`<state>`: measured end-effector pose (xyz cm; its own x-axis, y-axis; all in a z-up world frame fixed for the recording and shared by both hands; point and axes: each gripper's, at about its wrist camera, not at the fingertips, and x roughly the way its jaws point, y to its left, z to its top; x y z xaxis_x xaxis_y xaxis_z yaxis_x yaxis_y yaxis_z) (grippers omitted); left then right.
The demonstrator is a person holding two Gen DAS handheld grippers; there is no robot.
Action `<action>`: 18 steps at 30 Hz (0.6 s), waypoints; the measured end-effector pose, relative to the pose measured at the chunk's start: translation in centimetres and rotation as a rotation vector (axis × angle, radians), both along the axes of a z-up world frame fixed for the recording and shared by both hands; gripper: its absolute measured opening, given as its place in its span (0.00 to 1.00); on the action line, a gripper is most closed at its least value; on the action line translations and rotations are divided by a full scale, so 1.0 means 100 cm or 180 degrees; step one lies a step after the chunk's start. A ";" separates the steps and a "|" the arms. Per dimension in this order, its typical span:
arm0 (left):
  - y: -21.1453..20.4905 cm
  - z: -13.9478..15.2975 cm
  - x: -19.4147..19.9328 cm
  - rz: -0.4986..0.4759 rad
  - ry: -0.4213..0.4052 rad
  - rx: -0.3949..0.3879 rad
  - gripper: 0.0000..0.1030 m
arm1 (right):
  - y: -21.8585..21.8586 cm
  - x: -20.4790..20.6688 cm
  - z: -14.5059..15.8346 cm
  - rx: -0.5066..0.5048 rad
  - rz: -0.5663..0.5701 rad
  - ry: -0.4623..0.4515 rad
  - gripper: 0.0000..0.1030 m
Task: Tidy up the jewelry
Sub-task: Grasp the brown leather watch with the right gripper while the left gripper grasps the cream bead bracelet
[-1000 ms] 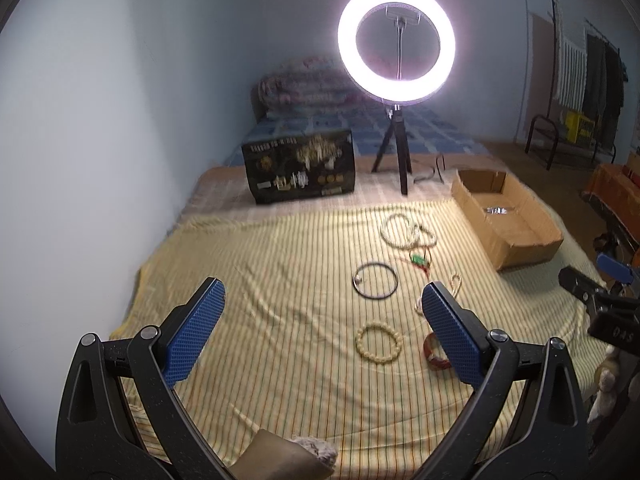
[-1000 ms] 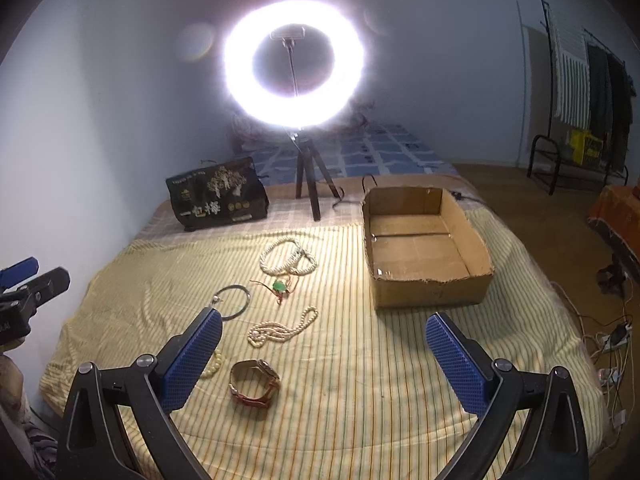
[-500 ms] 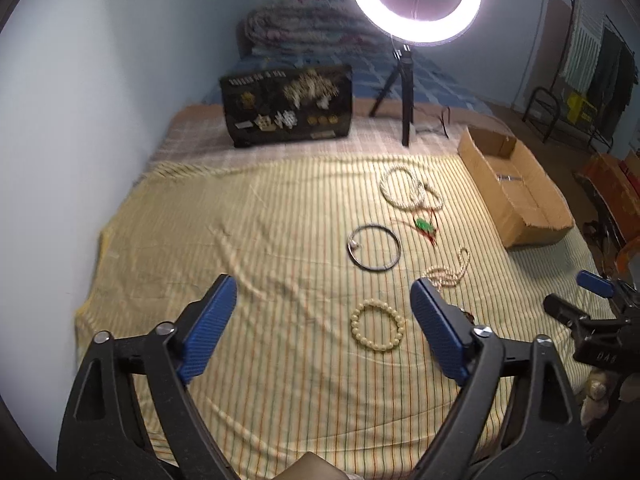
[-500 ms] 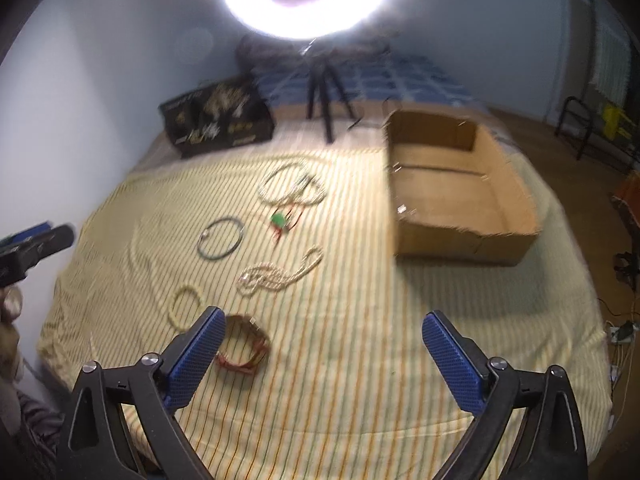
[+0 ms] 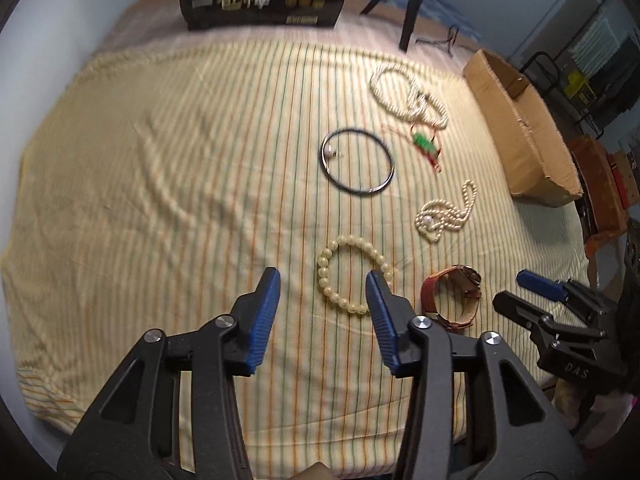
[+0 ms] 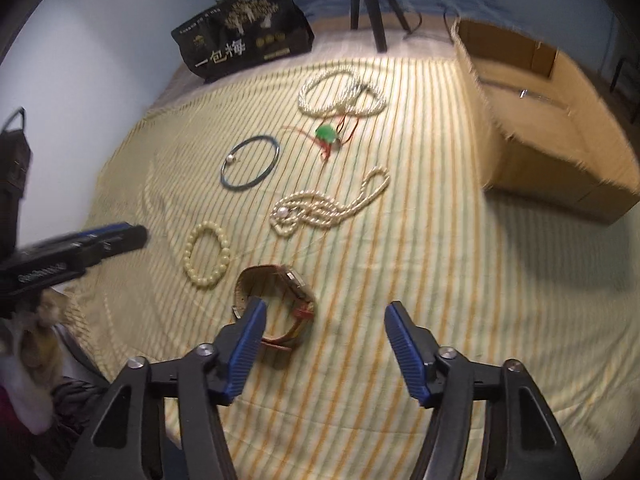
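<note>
Jewelry lies on a yellow striped cloth (image 5: 160,200). A cream bead bracelet (image 5: 352,274) lies just ahead of my open, empty left gripper (image 5: 323,280), its right side by the right finger. A brown-strap watch (image 6: 276,304) lies beside the left finger of my open, empty right gripper (image 6: 324,312); the watch also shows in the left wrist view (image 5: 452,298). Farther off lie a dark bangle (image 5: 357,160), a pearl strand (image 5: 444,216), a green pendant on red cord (image 5: 426,144) and a pearl necklace (image 5: 408,96). An open cardboard box (image 6: 548,120) stands at the right.
A black printed bag (image 6: 244,40) stands at the cloth's far edge beside tripod legs (image 6: 372,4). The right gripper (image 5: 560,320) shows at the right of the left wrist view. The left gripper (image 6: 72,256) shows at the left of the right wrist view.
Both grippers have dropped lower and moved forward over the cloth. The left now hovers at the bead bracelet, the right at the watch. The ring light has left both views.
</note>
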<state>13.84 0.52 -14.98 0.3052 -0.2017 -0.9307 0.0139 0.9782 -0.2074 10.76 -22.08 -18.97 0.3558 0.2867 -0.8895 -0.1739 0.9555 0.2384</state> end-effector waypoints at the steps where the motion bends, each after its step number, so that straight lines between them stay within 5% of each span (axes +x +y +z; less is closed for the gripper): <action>1: 0.000 -0.006 0.003 0.0015 0.0074 -0.0045 0.42 | 0.001 0.001 -0.003 0.0048 -0.0005 0.0053 0.55; 8: -0.005 -0.027 0.012 0.0033 0.0205 0.0007 0.29 | 0.011 0.005 -0.015 0.0077 0.0033 0.0208 0.41; 18: -0.004 -0.046 0.026 0.0084 0.0308 0.0017 0.24 | 0.013 0.015 -0.025 0.0075 0.0016 0.0282 0.30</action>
